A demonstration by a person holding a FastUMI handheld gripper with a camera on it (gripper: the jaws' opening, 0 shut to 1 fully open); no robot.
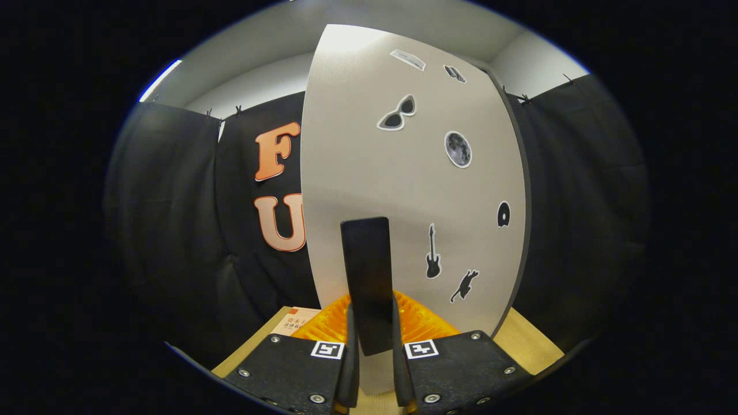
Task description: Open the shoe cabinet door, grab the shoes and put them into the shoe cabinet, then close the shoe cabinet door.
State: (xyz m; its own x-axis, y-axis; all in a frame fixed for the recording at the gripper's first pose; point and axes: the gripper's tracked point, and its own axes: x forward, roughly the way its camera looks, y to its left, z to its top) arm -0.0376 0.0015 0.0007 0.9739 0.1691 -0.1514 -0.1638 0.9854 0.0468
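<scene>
The shoe cabinet door (369, 167) is a tall white panel with several small stickers on it, standing close in front of me. Its dark side edge (522, 230) shows on the right. An upright black handle (366, 271) sticks out of the door's lower part. My gripper (373, 325) is shut on that handle, one finger pressed against each side of its lower end. The door hides whatever lies behind it.
A light wooden surface (533, 343) runs under the door and my fingers. A printed booklet (297, 321) lies on it, just left of the fingers. Black cloth walls (173, 219) close the booth on both sides.
</scene>
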